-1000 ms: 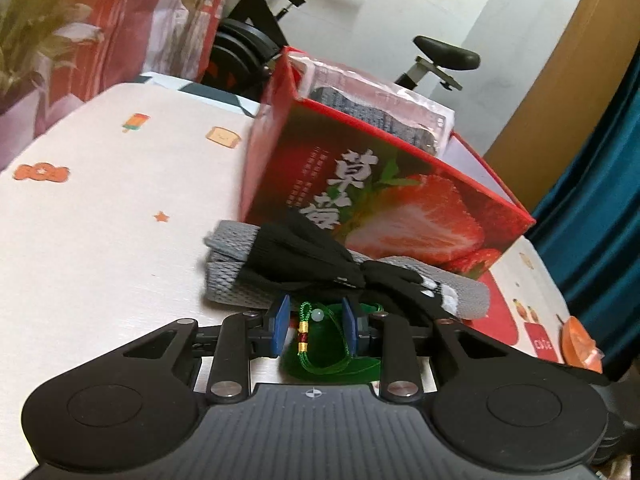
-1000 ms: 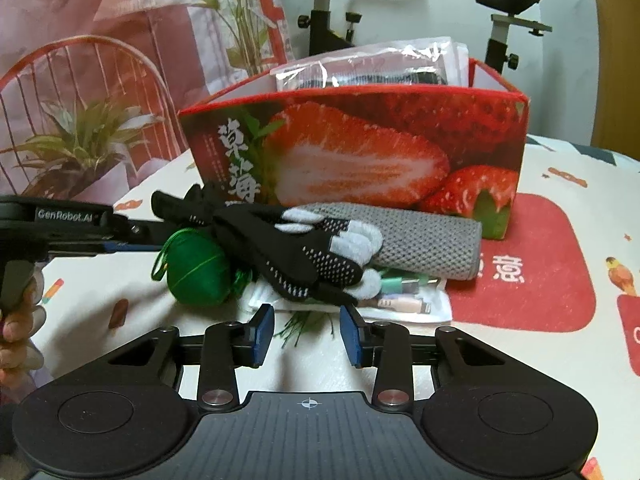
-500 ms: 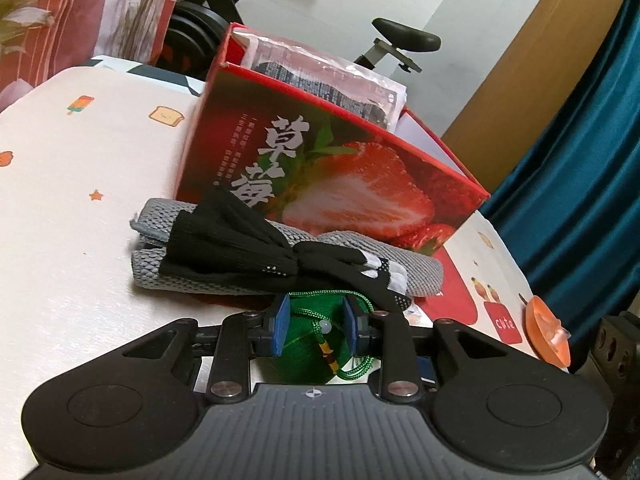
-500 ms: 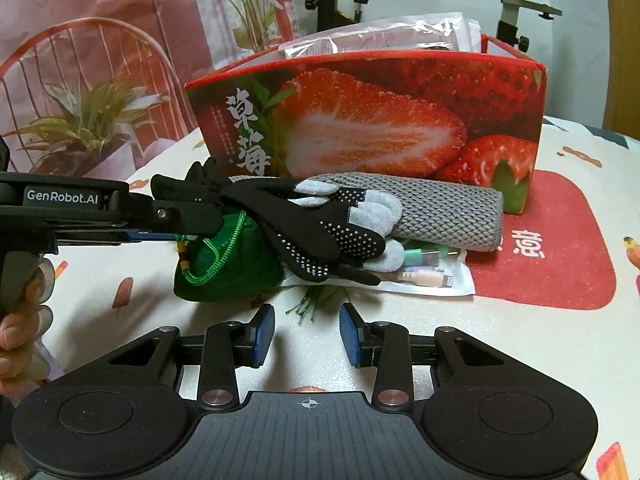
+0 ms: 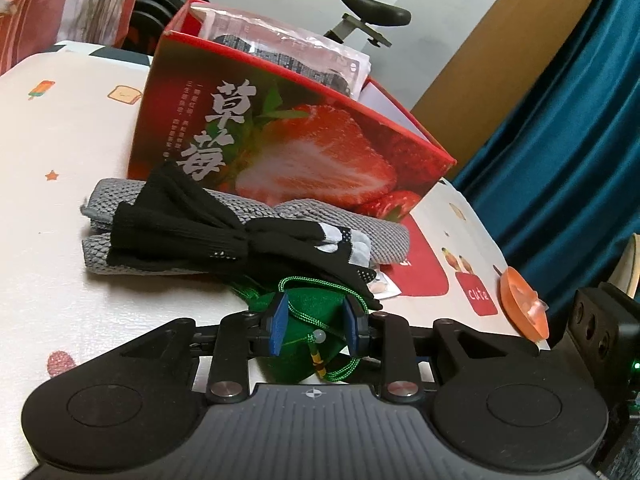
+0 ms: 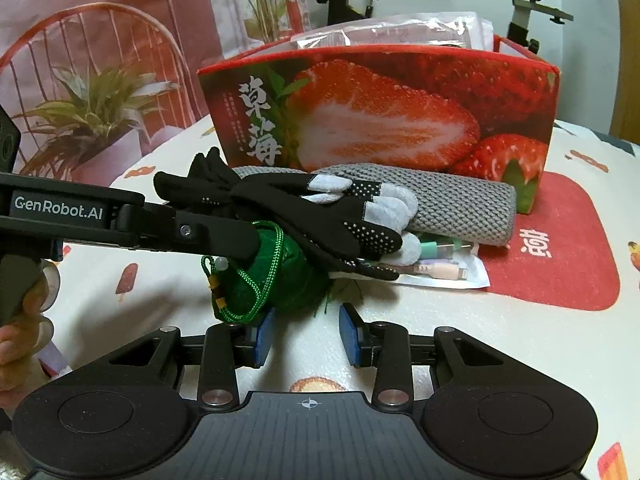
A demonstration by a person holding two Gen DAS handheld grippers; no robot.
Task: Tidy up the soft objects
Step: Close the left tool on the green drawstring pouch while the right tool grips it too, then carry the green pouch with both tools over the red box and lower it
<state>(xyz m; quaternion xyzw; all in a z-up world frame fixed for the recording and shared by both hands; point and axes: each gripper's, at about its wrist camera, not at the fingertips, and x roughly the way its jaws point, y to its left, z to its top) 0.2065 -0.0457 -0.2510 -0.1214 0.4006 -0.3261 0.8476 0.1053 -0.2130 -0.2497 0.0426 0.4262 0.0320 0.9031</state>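
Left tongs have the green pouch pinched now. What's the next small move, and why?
Probably lift the left tongs a little and draw the green drawstring fabric pouch out toward you. Their blue pads press both sides of it, but the black knit gloves with grey fingertips drape over its far edge, so a straight pull-out risks dragging them. The right tongs stand open and hold nothing.

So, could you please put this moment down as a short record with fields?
left gripper: shut on green pouch
right gripper: open, nothing between its fingers
gloves: black, lying across grey cloth, fingertips over the pouch
cables: in a clear packet under the gloves
strawberry box: behind the pile, plastic bag inside
table: patterned cover
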